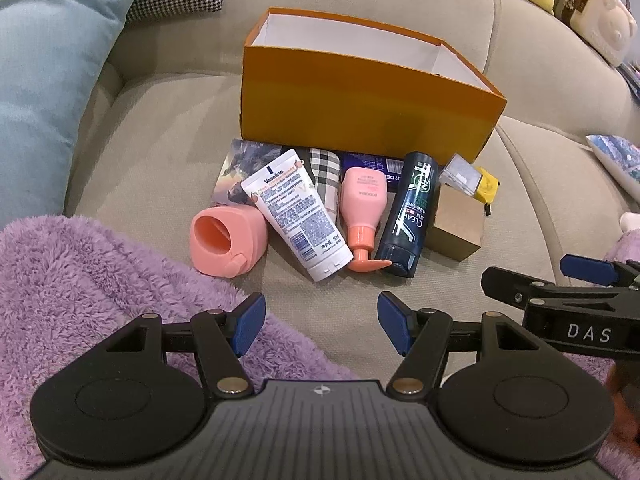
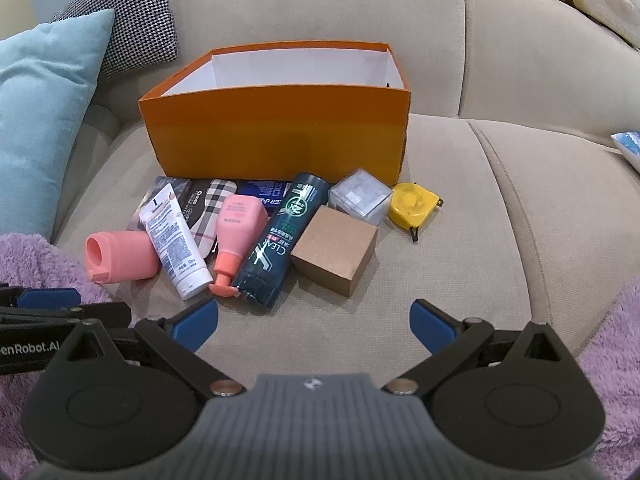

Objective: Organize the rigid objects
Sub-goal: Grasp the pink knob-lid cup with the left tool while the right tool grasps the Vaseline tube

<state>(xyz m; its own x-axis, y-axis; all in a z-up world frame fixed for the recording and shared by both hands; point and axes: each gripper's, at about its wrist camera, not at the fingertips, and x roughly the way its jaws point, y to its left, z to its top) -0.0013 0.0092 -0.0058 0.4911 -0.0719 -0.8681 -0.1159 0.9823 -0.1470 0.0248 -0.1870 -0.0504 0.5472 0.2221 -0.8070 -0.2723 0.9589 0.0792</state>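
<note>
An open orange box (image 1: pixel 360 108) (image 2: pixel 280 136) stands on the sofa seat, its white inside showing nothing. In front of it lie a pink cup (image 1: pixel 228 240) (image 2: pixel 120 256), a white Vaseline tube (image 1: pixel 296 212) (image 2: pixel 172 240), a pink pump bottle (image 1: pixel 362 208) (image 2: pixel 236 232), a dark Clear bottle (image 1: pixel 410 212) (image 2: pixel 280 236), a brown cardboard cube (image 1: pixel 456 224) (image 2: pixel 336 252), a clear plastic cube (image 1: pixel 460 172) (image 2: pixel 360 196) and a yellow tape measure (image 1: pixel 486 188) (image 2: pixel 412 204). My left gripper (image 1: pixel 322 324) is open, short of the tube. My right gripper (image 2: pixel 314 320) is open, short of the Clear bottle.
Flat packets and a plaid item (image 1: pixel 324 172) lie under the bottles. A purple fleece blanket (image 1: pixel 80 288) (image 2: pixel 616 340) covers the seat's near edge. A blue cushion (image 1: pixel 40 80) (image 2: pixel 36 120) and a houndstooth cushion (image 2: pixel 132 12) lean at the left. The right gripper shows at the left wrist view's right edge (image 1: pixel 560 304).
</note>
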